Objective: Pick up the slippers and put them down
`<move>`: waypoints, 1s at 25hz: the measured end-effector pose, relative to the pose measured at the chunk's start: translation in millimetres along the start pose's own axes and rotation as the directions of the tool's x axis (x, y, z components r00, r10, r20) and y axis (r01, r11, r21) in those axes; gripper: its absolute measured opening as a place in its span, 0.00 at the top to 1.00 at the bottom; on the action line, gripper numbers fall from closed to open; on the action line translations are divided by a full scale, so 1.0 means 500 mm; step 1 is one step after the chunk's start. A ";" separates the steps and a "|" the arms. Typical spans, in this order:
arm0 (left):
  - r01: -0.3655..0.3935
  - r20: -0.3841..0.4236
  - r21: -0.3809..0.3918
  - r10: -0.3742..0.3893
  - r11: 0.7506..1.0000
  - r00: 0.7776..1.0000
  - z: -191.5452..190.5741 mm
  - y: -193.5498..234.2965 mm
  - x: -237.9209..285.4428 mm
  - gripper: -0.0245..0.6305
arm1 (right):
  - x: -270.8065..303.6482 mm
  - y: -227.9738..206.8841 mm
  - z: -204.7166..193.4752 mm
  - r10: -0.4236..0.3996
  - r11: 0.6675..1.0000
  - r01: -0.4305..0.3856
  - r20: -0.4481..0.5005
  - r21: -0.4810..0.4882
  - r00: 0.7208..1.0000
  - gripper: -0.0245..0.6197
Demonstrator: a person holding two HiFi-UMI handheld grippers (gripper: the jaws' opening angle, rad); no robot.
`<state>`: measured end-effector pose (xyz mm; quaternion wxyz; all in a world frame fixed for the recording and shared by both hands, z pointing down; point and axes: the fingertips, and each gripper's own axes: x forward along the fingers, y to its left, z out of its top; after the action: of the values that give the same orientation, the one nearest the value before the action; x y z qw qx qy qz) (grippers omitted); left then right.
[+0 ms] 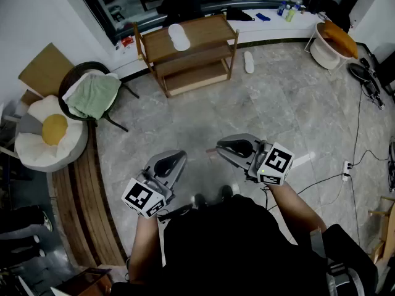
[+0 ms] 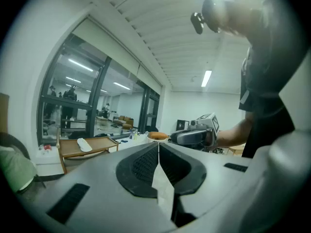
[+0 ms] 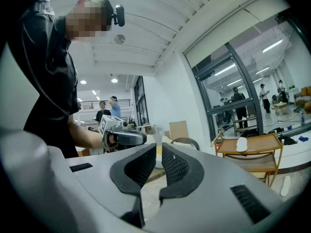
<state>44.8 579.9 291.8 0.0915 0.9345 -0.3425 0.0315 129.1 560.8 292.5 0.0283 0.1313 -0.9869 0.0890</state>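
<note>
1. Head view showed both slippers far ahead: shelf slipper (image 1: 179, 37) on the rack (image 1: 213, 28), floor slipper (image 1: 249, 61) right of it, pointing away.
2. Left gripper (image 1: 176, 159) was closed and empty. Right gripper (image 1: 222, 147) was a little apart, empty, and nearer the floor slipper.

From the head we look steeply down on the floor (image 1: 265, 110), with the left gripper (image 1: 179, 157) and right gripper (image 1: 221, 147) close below us and the wooden rack (image 1: 188, 54) far ahead. Each gripper view sits just behind its own jaws and looks level along them, catching the other gripper at one side; all three views share the rack.
</note>
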 end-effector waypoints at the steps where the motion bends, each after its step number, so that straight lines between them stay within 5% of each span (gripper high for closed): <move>1: 0.007 -0.002 0.004 -0.007 1.000 1.000 0.000 -0.001 0.004 0.94 | -0.001 -0.002 0.001 -0.002 1.000 0.002 0.001 -0.006 1.000 0.89; 25: -0.042 0.001 -0.010 0.042 0.999 0.999 0.016 -0.012 0.110 0.94 | -0.101 -0.088 0.030 0.015 0.999 -0.019 0.114 0.032 0.993 0.89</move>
<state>90.7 547.7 289.6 0.0955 0.9266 -0.3623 0.0313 188.9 528.9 281.1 -0.0308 0.1283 -0.9864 0.0977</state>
